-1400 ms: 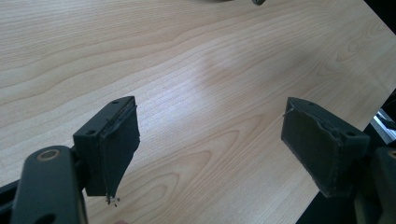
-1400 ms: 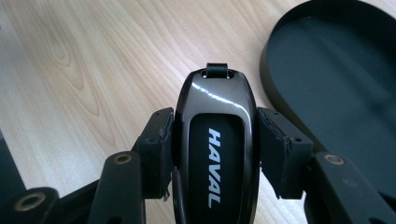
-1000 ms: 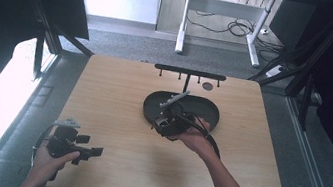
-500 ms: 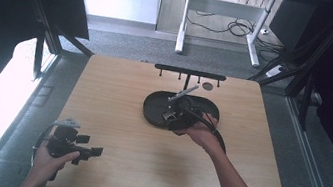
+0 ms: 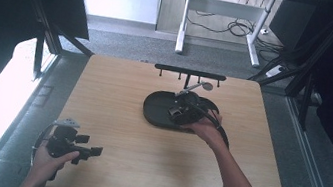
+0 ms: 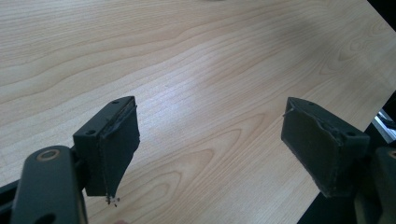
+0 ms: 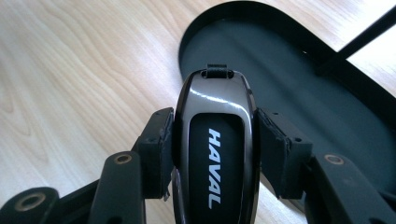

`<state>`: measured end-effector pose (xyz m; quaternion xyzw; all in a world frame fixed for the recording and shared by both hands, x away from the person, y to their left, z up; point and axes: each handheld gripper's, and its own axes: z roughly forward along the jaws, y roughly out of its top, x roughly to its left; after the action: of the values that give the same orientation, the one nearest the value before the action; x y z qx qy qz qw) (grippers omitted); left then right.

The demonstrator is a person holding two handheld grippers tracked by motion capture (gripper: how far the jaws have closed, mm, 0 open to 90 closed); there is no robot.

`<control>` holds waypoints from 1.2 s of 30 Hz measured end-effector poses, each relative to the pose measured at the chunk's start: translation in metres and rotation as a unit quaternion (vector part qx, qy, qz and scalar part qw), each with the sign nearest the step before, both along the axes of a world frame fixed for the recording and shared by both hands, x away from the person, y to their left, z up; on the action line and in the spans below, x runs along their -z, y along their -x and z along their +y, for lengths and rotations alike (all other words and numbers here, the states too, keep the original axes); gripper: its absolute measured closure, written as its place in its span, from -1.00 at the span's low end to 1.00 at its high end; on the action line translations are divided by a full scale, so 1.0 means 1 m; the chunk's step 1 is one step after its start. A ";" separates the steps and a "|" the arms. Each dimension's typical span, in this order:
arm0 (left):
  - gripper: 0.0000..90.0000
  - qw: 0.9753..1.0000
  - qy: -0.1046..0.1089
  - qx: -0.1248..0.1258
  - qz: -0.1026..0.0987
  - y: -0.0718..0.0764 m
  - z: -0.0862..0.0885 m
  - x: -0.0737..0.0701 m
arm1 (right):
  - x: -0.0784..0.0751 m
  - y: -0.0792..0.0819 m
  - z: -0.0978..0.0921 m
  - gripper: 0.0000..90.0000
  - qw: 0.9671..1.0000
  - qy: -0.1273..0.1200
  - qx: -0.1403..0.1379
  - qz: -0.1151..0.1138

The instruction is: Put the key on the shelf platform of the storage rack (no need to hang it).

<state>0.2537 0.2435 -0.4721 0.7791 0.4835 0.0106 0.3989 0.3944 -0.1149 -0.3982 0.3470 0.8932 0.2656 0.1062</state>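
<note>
A glossy black car key fob (image 7: 215, 149) with white "HAVAL" lettering sits clamped between the pads of my right gripper (image 7: 217, 133), which is shut on its sides. In the high view this right gripper (image 5: 179, 111) hovers over the black oval tray (image 5: 151, 114) at the table's middle back. The tray's floor (image 7: 299, 84) lies just beyond the fob's tip. My left gripper (image 5: 88, 144) is held near the table's front left corner, and its jaws (image 6: 210, 140) stand wide apart over bare wood with nothing between them.
A black bar rack with small hooks (image 5: 190, 72) stands behind the tray at the table's far edge, with a small grey disc (image 5: 207, 86) just below it. A cable (image 5: 226, 148) trails along the right forearm. Light wooden tabletop (image 5: 121, 81) surrounds the tray.
The right gripper has shifted a little farther back and to the right over the tray with the key fob in it. The left gripper has stayed put.
</note>
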 end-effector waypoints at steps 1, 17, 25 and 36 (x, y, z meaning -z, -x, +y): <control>-0.57 1.000 0.000 0.000 0.000 0.000 0.000 0.000 | 0.000 -0.002 -0.001 0.10 1.000 0.000 0.002 0.000; -0.57 1.000 0.000 -0.002 -0.002 0.000 0.001 0.000 | 0.003 -0.031 -0.009 0.10 0.999 0.007 0.033 -0.006; -0.57 1.000 0.000 -0.002 -0.001 0.000 0.001 0.000 | 0.010 -0.044 -0.016 0.10 0.998 0.006 0.059 -0.003; -0.57 1.000 0.000 -0.001 -0.001 0.000 0.001 0.000 | 0.020 -0.062 -0.024 0.10 0.996 0.004 0.088 0.003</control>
<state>0.2541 0.2445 -0.4721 0.7790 0.4834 0.0119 0.3991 0.4559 -0.1390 -0.4186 0.4248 0.8606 0.2501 0.1281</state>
